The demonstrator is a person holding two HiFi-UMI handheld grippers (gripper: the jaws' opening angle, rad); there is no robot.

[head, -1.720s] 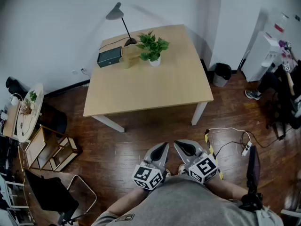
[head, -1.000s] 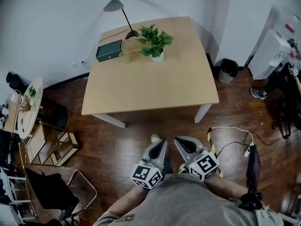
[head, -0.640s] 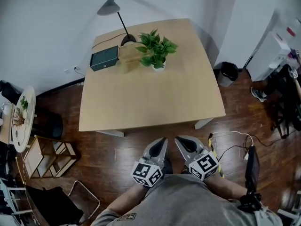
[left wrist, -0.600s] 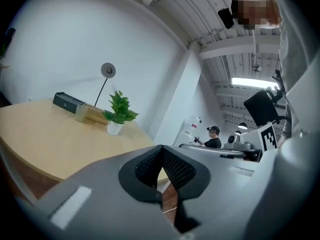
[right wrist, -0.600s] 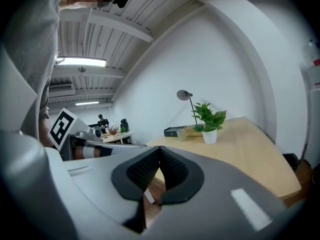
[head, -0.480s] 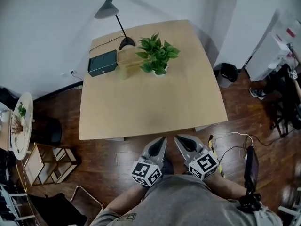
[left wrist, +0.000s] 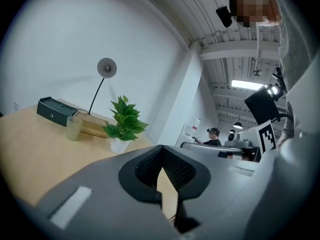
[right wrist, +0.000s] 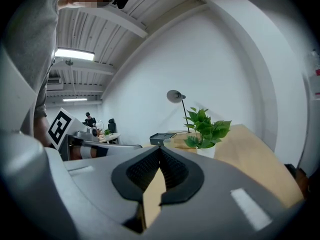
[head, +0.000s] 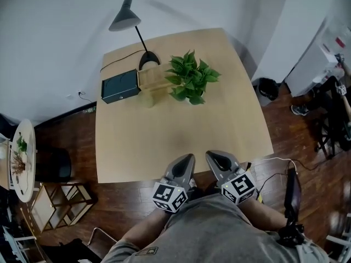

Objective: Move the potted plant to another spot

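Observation:
The potted plant (head: 191,81), leafy green in a small white pot, stands on the far half of the light wooden table (head: 181,136). It also shows in the left gripper view (left wrist: 123,124) and the right gripper view (right wrist: 205,129), well ahead of both grippers. My left gripper (head: 185,162) and right gripper (head: 216,160) are held side by side over the table's near edge, both shut with nothing between the jaws. Neither touches the plant.
Behind the plant are a dark box (head: 119,86), a black desk lamp (head: 130,27), a wooden block (head: 154,76) and a pale cup (left wrist: 73,128). A small round table (head: 22,159) and a rack (head: 57,197) stand left; cables (head: 279,166) lie on the floor right.
The table and plant have come closer in the head view as I walked up; both grippers, earlier over the floor, now hang over the table's near edge, still shut.

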